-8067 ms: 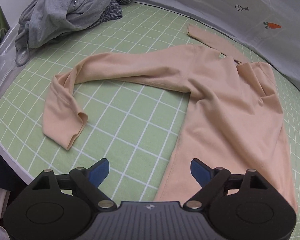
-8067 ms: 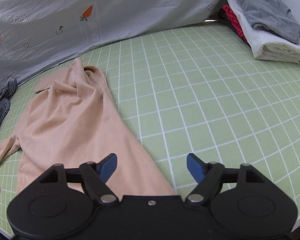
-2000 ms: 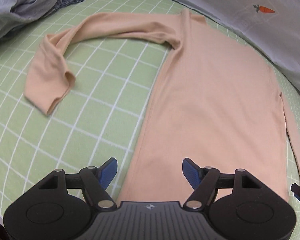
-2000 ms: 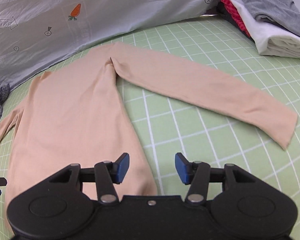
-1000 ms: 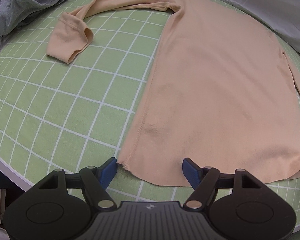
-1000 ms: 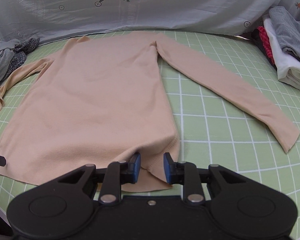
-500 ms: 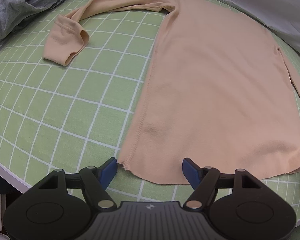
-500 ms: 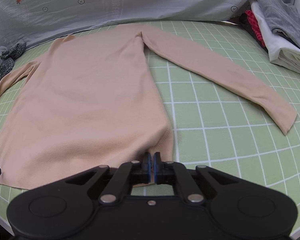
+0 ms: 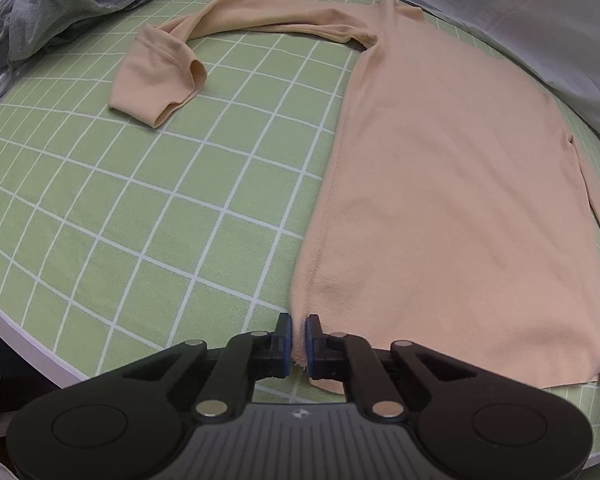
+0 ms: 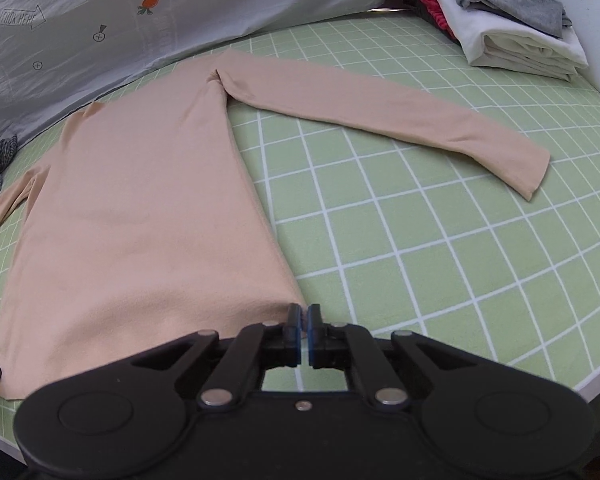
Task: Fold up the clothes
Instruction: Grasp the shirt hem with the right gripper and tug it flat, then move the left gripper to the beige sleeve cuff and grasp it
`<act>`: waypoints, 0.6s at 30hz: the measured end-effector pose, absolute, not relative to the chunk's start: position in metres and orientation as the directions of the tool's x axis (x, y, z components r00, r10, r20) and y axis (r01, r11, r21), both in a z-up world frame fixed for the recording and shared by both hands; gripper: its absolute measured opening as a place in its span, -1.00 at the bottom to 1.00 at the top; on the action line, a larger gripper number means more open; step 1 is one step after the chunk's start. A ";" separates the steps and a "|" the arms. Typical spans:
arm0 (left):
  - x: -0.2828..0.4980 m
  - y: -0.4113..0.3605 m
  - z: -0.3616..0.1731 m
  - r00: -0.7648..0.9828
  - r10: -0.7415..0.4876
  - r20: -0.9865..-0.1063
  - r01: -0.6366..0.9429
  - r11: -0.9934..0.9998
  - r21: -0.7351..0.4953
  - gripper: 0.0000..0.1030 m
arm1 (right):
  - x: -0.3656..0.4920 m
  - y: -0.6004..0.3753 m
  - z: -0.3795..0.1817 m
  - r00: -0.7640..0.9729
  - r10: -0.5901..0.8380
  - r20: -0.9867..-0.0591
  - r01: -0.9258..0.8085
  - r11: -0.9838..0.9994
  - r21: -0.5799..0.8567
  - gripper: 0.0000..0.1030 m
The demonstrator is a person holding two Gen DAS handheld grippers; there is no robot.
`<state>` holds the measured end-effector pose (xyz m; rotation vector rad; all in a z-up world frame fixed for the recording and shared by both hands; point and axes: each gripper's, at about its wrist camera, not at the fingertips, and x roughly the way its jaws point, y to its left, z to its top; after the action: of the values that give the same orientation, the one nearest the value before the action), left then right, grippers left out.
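A peach long-sleeved top (image 9: 452, 184) lies flat on the green grid mat (image 9: 148, 216), hem toward me. My left gripper (image 9: 298, 338) is shut on the hem's left corner. In the right wrist view the same top (image 10: 140, 208) spreads out, and my right gripper (image 10: 303, 330) is shut on the hem's right corner. The left sleeve (image 9: 168, 68) is bent with its cuff doubled back. The right sleeve (image 10: 380, 108) lies straight, out to the right.
A heap of grey clothes (image 9: 68, 0) sits at the mat's far left. A folded stack of white and grey garments (image 10: 516, 28) stands at the far right. A grey sheet with carrot prints (image 10: 140, 12) borders the back. The mat's front edge (image 9: 28, 344) is close.
My left gripper has shut on the hem's left corner; half a second ago it stood open. The right gripper stays shut on the right corner, and the top looks drawn flatter.
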<state>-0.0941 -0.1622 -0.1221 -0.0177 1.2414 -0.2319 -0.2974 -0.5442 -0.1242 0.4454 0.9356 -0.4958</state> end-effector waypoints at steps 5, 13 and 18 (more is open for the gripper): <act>-0.097 -0.158 -0.122 0.296 -0.191 -0.936 0.131 0.979 -0.158 -0.76 | -0.296 -0.543 -0.122 0.471 -0.233 -0.851 0.586 0.804 0.104 -0.14; -0.100 -0.156 -0.110 0.335 -0.143 -0.932 0.078 0.989 -0.124 0.63 | -0.287 -0.535 -0.112 0.533 -0.283 -0.797 0.525 0.850 0.049 1.00; -0.101 -0.148 -0.096 0.383 -0.103 -0.918 0.055 0.995 -0.089 0.83 | -0.264 -0.524 -0.117 0.537 -0.258 -0.803 0.488 0.872 0.047 1.00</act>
<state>-0.1015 -0.1485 -0.0957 -0.0461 1.1731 -0.1011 -0.2637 -0.5244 -0.1174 0.2803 0.9011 -0.4505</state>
